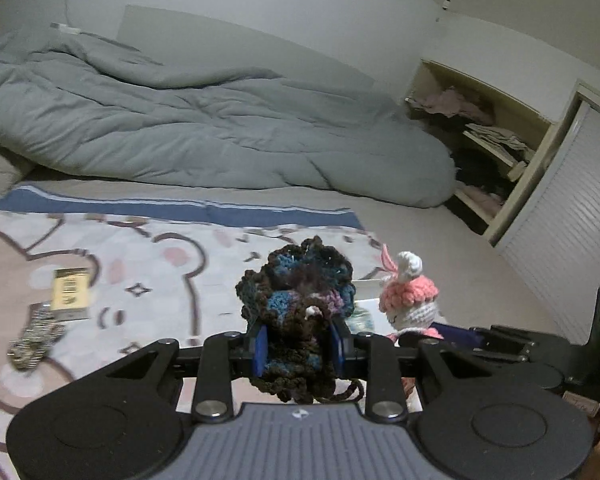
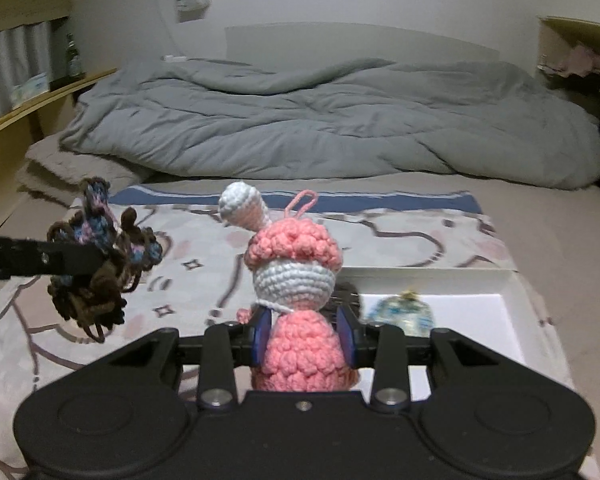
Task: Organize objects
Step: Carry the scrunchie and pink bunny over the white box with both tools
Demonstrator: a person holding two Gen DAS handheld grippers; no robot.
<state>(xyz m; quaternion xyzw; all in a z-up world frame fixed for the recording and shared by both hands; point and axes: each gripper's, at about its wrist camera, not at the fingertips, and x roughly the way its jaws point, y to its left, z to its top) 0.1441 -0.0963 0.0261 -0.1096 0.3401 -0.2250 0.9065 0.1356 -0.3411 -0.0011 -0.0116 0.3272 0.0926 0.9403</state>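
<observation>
Left wrist view: the left tongs are clamped on a dark brown-and-blue crocheted pouch, held above a cartoon-print blanket where a small yellow card and a metallic chain lie. The right tongs are clamped on a knobbly pink-and-white crocheted doll. Beyond it, an open white box holds a pale blue knitted piece, with a rumpled grey duvet behind.
</observation>
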